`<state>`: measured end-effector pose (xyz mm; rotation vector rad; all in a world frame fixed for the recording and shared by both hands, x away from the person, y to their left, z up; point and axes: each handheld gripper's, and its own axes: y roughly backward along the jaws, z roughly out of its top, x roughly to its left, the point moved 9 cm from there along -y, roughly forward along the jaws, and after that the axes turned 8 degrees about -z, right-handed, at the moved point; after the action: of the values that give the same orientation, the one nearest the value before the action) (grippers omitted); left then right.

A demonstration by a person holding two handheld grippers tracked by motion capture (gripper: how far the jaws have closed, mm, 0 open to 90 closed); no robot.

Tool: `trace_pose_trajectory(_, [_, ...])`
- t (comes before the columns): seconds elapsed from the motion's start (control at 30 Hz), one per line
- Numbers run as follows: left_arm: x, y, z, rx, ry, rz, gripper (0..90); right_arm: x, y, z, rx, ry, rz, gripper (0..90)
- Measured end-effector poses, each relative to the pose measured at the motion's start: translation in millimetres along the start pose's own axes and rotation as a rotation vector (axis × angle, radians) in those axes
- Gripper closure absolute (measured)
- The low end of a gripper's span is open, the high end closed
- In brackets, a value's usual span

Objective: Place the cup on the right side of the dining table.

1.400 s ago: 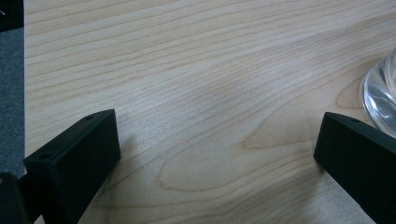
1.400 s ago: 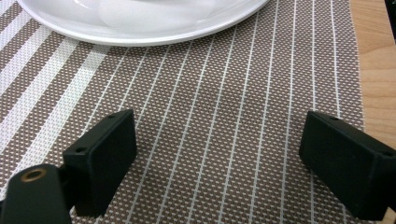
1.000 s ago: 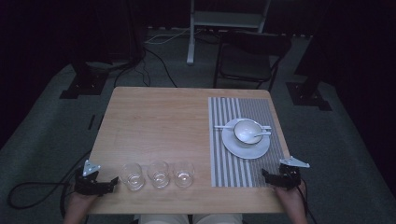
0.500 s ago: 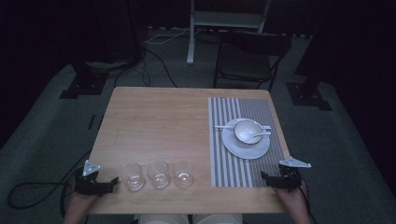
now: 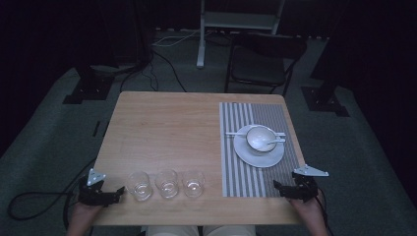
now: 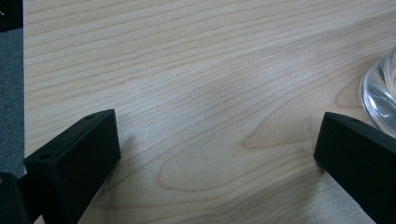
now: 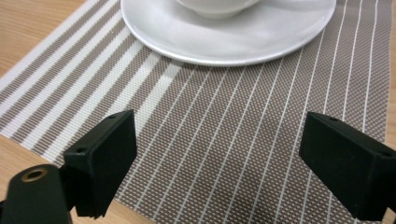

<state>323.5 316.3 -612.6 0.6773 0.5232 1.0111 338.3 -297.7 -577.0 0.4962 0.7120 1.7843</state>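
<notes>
Glasses: three clear ones stand in a row along the table's (image 5: 162,123) near edge, left of centre. The leftmost glass (image 5: 138,185) is just beside the left gripper (image 5: 119,191), which rests at the near left corner with its jaws spread wide and nothing between them. In the left gripper view, the glass base (image 6: 380,95) sits just past the right-hand jaw, apart from it.

The right gripper (image 5: 276,186) rests at the near right corner on the striped placemat (image 5: 246,172), jaws likewise spread and empty. Beyond it a white plate (image 5: 259,155) carries a bowl (image 5: 259,137) with a spoon (image 5: 273,142); chopsticks appear to lie across the plate's far side.

Judgement: the step in hand is likely the approach to the nearest glass. The open jaws should straddle its wall squarely and close gently, since clear glass slips and the neighbouring glass stands close.

Surface: pale wood, bare across the far left half. Room: dark, carpeted floor, a chair (image 5: 263,61) behind the far edge, cables and stand bases around.
</notes>
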Motion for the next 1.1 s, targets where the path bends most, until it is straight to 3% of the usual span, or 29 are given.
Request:
trace_pose_trajectory(0.63, [-0.6,0.0,-0.1,0.001,-0.005,-0.005,0.7,11.4,23.6,29.2,-0.085,-0.003,0.035,10.8])
trace_pose_trajectory(1.1, [-0.6,0.0,-0.1,0.001,-0.005,-0.005,0.7,39.7,41.3,68.7,-0.156,0.069,0.113,10.8])
